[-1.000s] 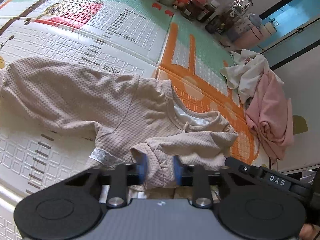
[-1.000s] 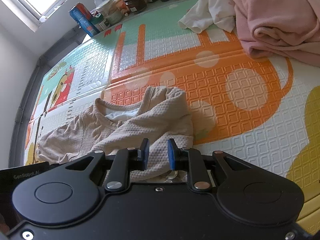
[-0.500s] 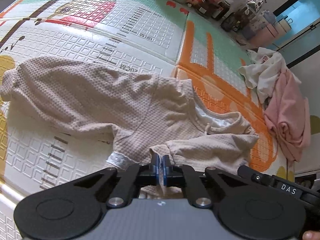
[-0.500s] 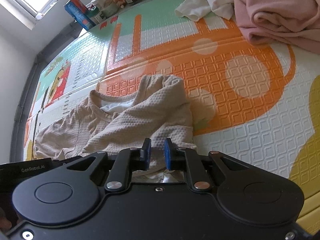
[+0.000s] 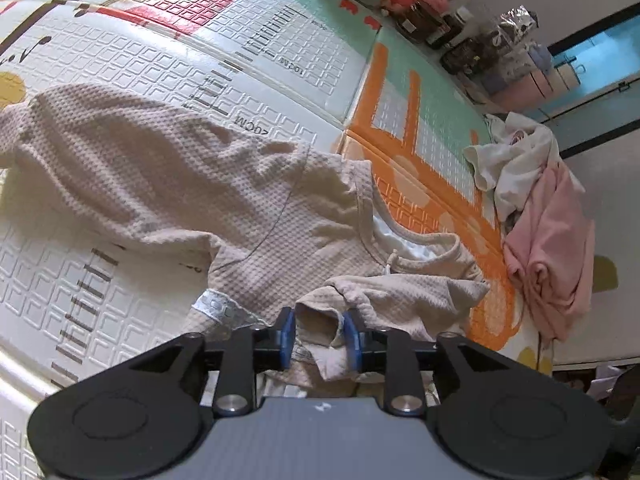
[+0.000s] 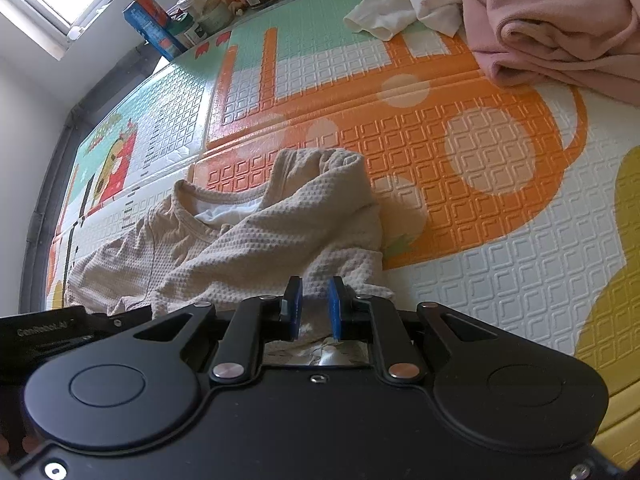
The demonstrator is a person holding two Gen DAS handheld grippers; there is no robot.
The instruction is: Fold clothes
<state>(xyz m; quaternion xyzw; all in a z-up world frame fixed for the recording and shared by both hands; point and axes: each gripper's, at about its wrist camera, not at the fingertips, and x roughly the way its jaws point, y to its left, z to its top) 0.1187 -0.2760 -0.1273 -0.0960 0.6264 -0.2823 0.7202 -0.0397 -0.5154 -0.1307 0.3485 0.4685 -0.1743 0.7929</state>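
On the play mat (image 5: 280,52): I see the beige top (image 5: 172,184) spread, sleeve folded over.
Left gripper (image 5: 318,338): my jaws have just been opening, sleeve cuff loose between them.
Right gripper (image 6: 314,306): narrow gap, cloth between; grip unclear.
Meaning: sleeve fold placed; other sleeve next.

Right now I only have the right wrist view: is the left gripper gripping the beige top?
Observer: No. The left gripper has just been opening its fingers; the folded sleeve end of the beige top lies loose between them.
Operator: Is the other sleeve folded in?
Observer: No, the other sleeve lies spread out on the play mat.
Operator: Anything at the hem?
Observer: A white lace trim shows there.
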